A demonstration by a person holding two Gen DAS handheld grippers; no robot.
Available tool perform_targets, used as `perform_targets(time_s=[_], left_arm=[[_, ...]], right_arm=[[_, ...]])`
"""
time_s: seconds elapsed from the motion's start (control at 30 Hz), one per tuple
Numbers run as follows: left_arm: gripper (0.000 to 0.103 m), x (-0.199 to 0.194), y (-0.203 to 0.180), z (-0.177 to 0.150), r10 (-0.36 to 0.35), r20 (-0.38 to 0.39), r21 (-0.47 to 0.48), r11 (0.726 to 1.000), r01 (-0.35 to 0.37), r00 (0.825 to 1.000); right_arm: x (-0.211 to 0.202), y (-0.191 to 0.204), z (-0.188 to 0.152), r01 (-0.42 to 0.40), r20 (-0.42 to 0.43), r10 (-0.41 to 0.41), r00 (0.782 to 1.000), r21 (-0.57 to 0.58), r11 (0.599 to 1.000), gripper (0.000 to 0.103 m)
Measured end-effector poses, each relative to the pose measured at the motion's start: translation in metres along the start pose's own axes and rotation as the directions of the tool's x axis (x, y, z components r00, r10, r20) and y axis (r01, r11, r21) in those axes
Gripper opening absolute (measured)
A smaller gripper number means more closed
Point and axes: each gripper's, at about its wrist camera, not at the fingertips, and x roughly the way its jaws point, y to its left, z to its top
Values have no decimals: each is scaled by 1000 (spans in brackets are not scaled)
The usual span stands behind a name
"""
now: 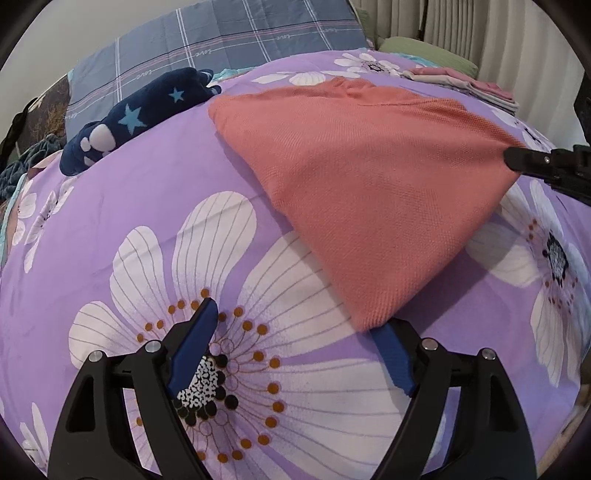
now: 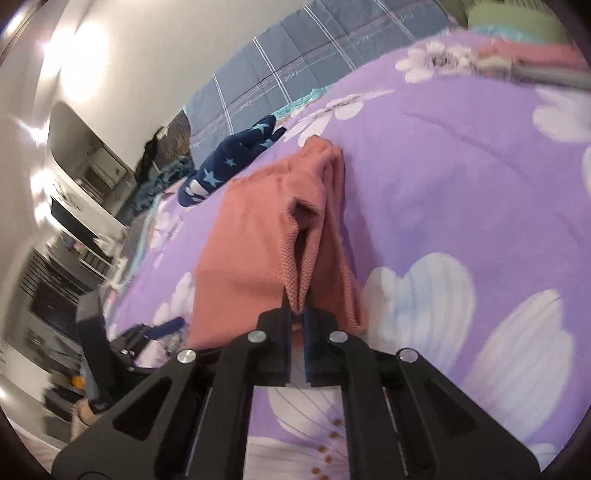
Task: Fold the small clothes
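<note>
A salmon-pink knit garment [image 1: 369, 177] lies folded on the purple flowered bedspread [image 1: 147, 206], with one corner lifted to the right. My right gripper [image 2: 297, 312] is shut on that corner of the pink garment [image 2: 251, 251]; in the left wrist view its black tip [image 1: 517, 158] pinches the cloth at the right edge. My left gripper [image 1: 291, 321] stands open just above the bedspread. The garment's near corner drapes over the tip of its right finger [image 1: 391, 362], and nothing lies between the pads.
A navy garment with pale blue stars [image 1: 136, 118] lies at the back left. A stack of folded clothes [image 1: 469, 83] sits at the back right, beside a green pillow [image 1: 424, 50]. A grey plaid quilt [image 1: 221, 44] is behind. Curtains [image 1: 480, 29] hang at the far right.
</note>
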Motion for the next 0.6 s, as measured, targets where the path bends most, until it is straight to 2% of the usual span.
perform_targets(time_s=[0.13,0.2,0.27,0.3,0.33,0.37,0.4,0.43,0.5,0.6], left_arm=[[83,2,8,0,-37,-8,-40,999,37,999],[83,0,6,-2,-35,-11,-30,999,35,999],[81,-6,6,-5,-66,-26,-17,998,66,997],[72,-9,8,-6,-90,-29,-15,996,90,996],[58,-15,10,-7,-124,-30,-16,992,123,992],[51,-24,13,-7,-168,-23,-23,986,167,986],[35,-30,14,-6,-197,-10,-31,980,196,980],[23,-39,15,-3,-231,12,-39,972,231,973],[18,-52,17,5,-263,73,-44,963,266,962],[18,-51,10,21,-250,124,-17,967,254,960]], right_arm=[[30,-23,-8,23,-92,-19,996,51,998,6],[32,-29,-10,8,-80,-2,997,72,997,6],[27,-25,-11,8,-63,-4,998,56,998,12],[21,-22,-10,17,-42,-16,999,37,999,14],[17,-18,-8,32,-23,-32,999,15,999,19],[10,-13,-7,49,4,-49,999,-15,999,23],[4,-9,-7,52,30,-51,998,-38,998,23],[-1,-4,-6,40,55,-36,998,-63,997,23],[-6,5,-4,18,92,-8,996,-111,994,27],[2,20,-4,23,124,0,992,-190,982,31]])
